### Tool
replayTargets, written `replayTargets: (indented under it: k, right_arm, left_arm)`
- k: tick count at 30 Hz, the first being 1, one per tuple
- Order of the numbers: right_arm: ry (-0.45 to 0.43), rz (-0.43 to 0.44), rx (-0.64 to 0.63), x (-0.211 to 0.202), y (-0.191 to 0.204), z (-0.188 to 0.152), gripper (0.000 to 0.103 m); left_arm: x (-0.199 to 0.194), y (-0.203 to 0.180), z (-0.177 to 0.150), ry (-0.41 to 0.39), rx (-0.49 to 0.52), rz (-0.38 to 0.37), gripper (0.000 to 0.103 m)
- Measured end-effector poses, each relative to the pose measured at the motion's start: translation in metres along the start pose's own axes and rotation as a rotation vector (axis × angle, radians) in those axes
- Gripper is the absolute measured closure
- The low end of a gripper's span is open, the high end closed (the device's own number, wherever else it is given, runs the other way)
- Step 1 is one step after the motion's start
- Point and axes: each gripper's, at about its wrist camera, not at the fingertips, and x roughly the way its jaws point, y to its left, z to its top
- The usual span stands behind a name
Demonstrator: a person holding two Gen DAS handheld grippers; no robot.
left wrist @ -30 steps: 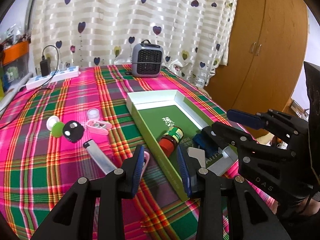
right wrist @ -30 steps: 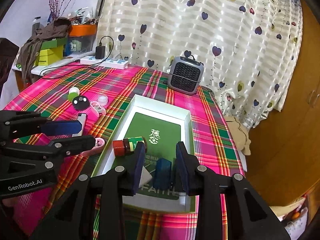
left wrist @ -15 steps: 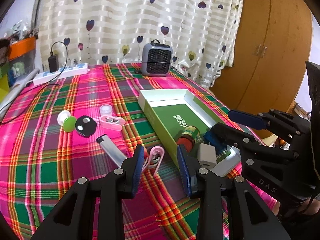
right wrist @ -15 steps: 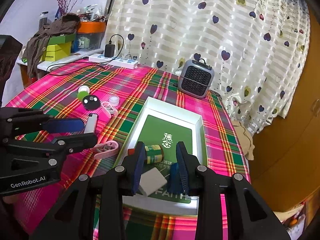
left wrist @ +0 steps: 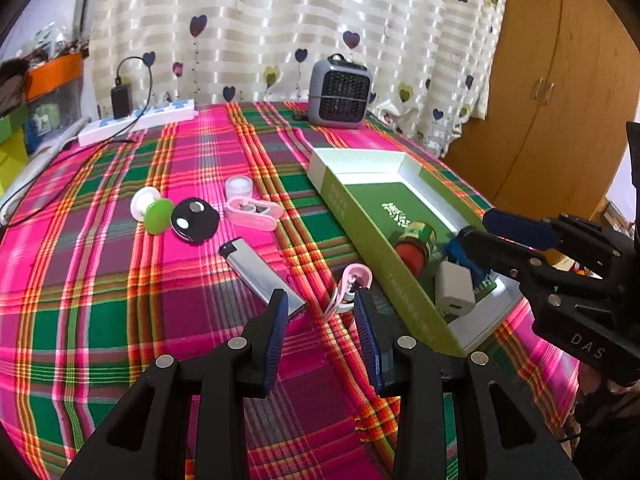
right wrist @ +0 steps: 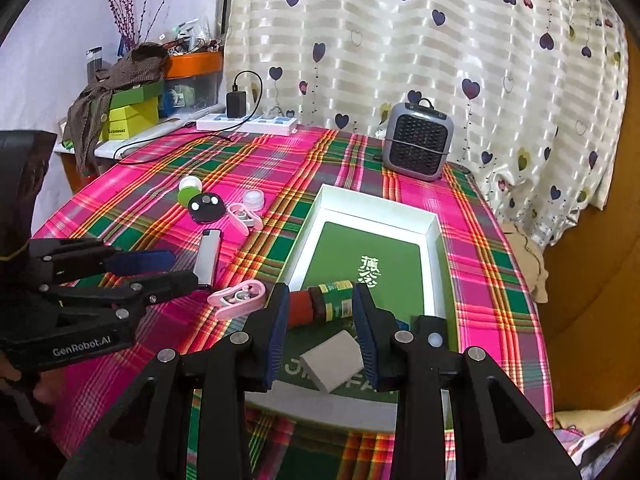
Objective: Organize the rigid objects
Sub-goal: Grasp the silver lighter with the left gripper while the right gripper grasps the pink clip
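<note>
A green and white box [left wrist: 360, 160] [right wrist: 376, 210] holds a red-capped jar [left wrist: 414, 242] [right wrist: 320, 304], a white charger cube [left wrist: 454, 290] [right wrist: 334, 364] and a blue item [left wrist: 460, 250]. My left gripper [left wrist: 320, 304] is open and empty over the cloth, just before a pink clip [left wrist: 348, 284] [right wrist: 238, 298] and a silver lighter [left wrist: 260, 272] [right wrist: 208, 258]. My right gripper [right wrist: 320, 308] is open and empty above the box's near end; it also shows in the left wrist view [left wrist: 504, 232].
On the plaid tablecloth [left wrist: 120, 280] lie a black disc [left wrist: 195, 221], a green and white spool [left wrist: 150, 210], a pink case [left wrist: 252, 213] and a small white jar [left wrist: 239, 188]. A grey heater [left wrist: 340, 94] and a power strip [left wrist: 136, 122] stand at the back.
Both grippers have drawn back and up from the box. The right gripper has let go of the blue item, which stays in the box. The left gripper has swung left toward the pink clip.
</note>
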Motion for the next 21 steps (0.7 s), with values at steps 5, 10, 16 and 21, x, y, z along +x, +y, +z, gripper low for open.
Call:
replayTargets:
  k: [5,10,16,21]
  right_arm:
    - [0.007,0.009,0.004,0.004,-0.001,-0.002,0.069]
    - [0.008,0.023,0.012,0.007,-0.003,-0.003,0.069]
    - [0.007,0.037,0.020,0.011,-0.006,-0.004,0.070]
    - [0.000,0.045,0.034,0.012,-0.007,-0.004,0.070]
  left_arm:
    - [0.008,0.014,0.007,0.007,-0.068,0.054,0.069]
    - [0.024,0.025,0.015,0.035,-0.128,0.102,0.066]
    - [0.040,0.028,0.020,0.064,-0.163,0.138,0.066]
    - [0.052,0.027,0.024,0.087,-0.152,0.176,0.067]
